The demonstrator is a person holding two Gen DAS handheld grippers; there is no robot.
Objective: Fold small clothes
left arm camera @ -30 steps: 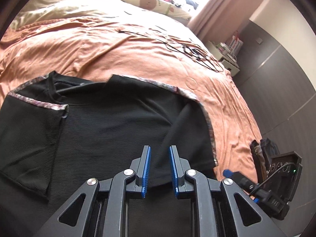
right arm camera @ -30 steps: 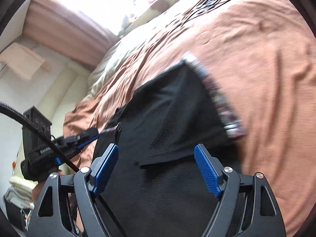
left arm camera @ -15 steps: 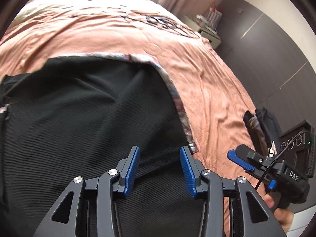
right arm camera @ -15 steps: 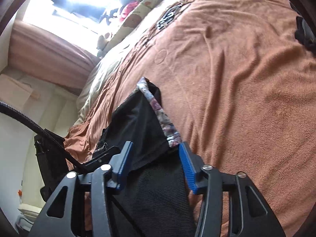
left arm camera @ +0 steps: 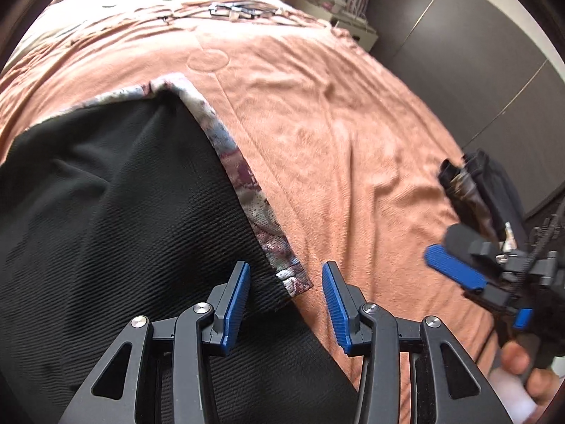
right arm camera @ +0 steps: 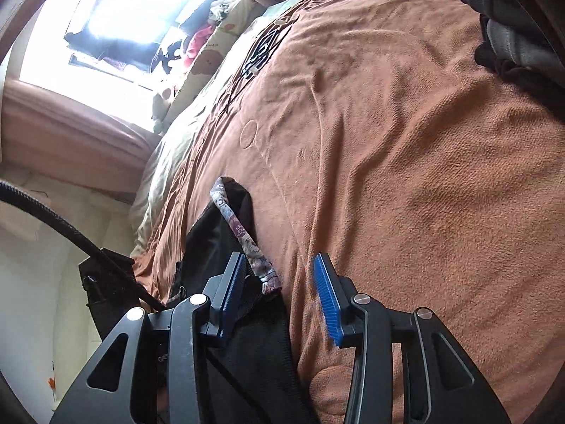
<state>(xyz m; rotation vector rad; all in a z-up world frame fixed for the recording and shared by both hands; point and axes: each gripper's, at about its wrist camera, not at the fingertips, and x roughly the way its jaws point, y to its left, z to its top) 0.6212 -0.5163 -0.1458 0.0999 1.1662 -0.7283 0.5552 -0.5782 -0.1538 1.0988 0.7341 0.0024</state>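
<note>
- Holding my left gripper [left arm camera: 286, 300] with jaws spread, nothing pinched; blue pads [left arm camera: 236, 304] either side of the lower corner of the black garment [left arm camera: 106, 212].
- Corner of the floral trim [left arm camera: 243, 183] sits in the gap between my left pads; left pad over black fabric, right pad over the bedspread. Contact with the cloth: cannot tell.
- My right gripper [right arm camera: 280, 296] also has jaws spread, gripping nothing; the trim's end [right arm camera: 261, 268] lies just beside its left pad, the right pad [right arm camera: 326, 300] over bare blanket.
- In the left wrist view my right gripper [left arm camera: 455, 272] shows at the right edge, blurred, with my hand [left arm camera: 529, 371] under it, apart from the garment.
- Black garment lies spread on the orange bedspread [left arm camera: 335, 123], filling the left half of the left wrist view; trim runs diagonally along its right edge and turns at a top corner.
- In the right wrist view the garment [right arm camera: 212, 240] looks narrow, bunched and seen edge-on, left of centre.
- Black cable [right arm camera: 42, 208] runs from the upper left towards a dark device beside the garment.
- Dark folded clothes [left arm camera: 476, 183] sit near the bedspread's right edge; same pile [right arm camera: 508, 42] at top right in the right wrist view.
- Tangle of thin black wire [left arm camera: 233, 10] lies far up the bed.
- Patterned pillows [right arm camera: 204, 60] and bright window [right arm camera: 134, 17] beyond; grey wardrobe panels [left arm camera: 459, 35] on the right.
</note>
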